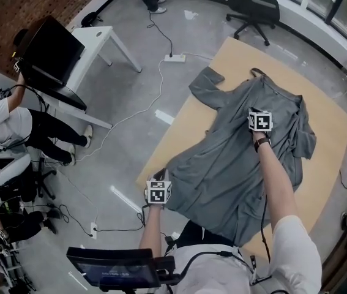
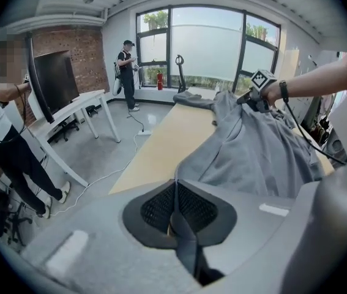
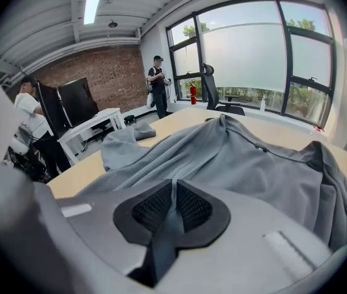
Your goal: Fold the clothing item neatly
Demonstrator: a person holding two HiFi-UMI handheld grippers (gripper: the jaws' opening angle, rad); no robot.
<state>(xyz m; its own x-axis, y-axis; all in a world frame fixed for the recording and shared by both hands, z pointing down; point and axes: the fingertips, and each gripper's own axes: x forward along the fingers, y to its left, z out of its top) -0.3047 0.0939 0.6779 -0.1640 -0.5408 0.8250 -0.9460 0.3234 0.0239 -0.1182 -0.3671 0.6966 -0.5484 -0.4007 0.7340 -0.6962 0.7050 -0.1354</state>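
A wooden table [image 1: 332, 133] is largely covered by a grey shirt [image 1: 222, 164]. The shirt is laid with its long axis running from the hem at the near side away to the collar at the far side. The left gripper [image 1: 161, 179] is clamped on a pinch of cloth at the hem's left corner, just past the table's edge. The right gripper [image 1: 259, 114] is pinched on a fold further up, near the chest. A lift of the hem toward the collar is judged the likely fold.
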